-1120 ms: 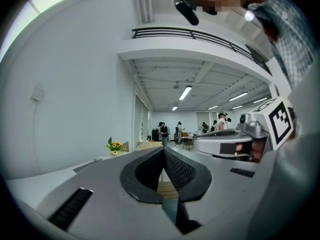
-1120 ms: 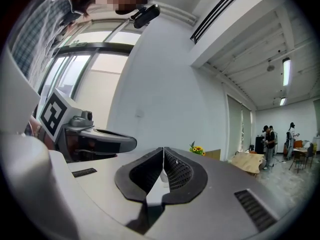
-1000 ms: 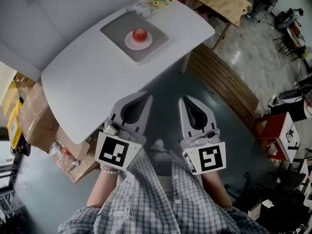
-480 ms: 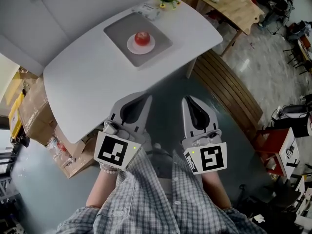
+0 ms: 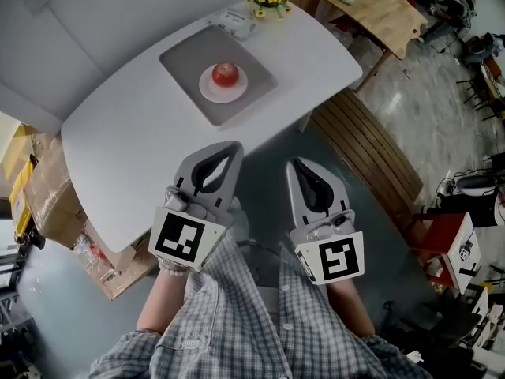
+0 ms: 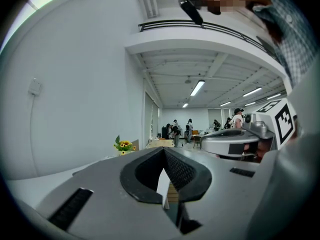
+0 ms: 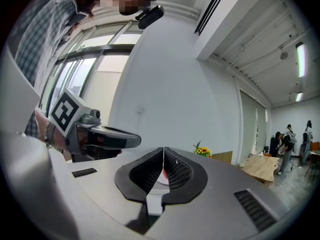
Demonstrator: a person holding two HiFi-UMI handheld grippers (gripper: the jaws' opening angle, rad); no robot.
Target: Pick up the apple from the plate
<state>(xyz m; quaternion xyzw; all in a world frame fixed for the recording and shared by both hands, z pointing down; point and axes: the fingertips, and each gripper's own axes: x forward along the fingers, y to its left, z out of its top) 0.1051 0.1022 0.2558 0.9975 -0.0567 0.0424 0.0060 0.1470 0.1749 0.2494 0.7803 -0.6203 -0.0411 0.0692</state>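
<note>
Our left gripper [image 5: 234, 145] is pinched closed and empty. Its view misses the apple [image 5: 226, 73], which the head view shows on its plate [image 5: 211, 91], well ahead. Our right gripper [image 5: 293, 163], also closed, glimpses red beyond its tips.

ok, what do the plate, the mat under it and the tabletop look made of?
Plate: white, smooth, probably ceramic or melamine. Mat: flat matte grey, maybe felt or silicone; unclear. Tabletop: plain white, matte, likely laminate or painted board.
</note>
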